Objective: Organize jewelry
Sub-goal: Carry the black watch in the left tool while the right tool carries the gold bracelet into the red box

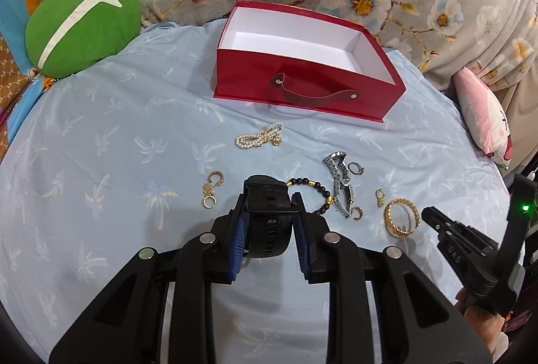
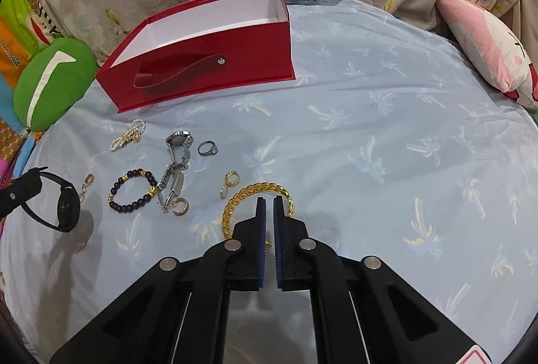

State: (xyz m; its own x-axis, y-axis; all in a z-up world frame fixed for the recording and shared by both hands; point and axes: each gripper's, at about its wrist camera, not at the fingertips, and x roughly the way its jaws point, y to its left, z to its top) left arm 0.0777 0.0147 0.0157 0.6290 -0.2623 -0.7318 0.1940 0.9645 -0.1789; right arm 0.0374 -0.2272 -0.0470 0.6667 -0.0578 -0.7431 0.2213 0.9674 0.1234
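Both grippers busy: left gripper [image 1: 269,209] clamps the black smartwatch [image 1: 267,212]; right gripper [image 2: 269,206], nearly closed, pinches the gold bangle [image 2: 235,199].

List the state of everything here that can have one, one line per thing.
Red cardboard box: open, nothing visible inside.
Black rubber-strap watch: clamped in the left gripper, lifted off the sheet.
Gold twisted bangle: flat on the sheet, right gripper over it, jaws nearly shut, grip unclear.
Silver metal-link watch: unclasped, lying loose.
Black-and-gold bead bracelet: lying loose.
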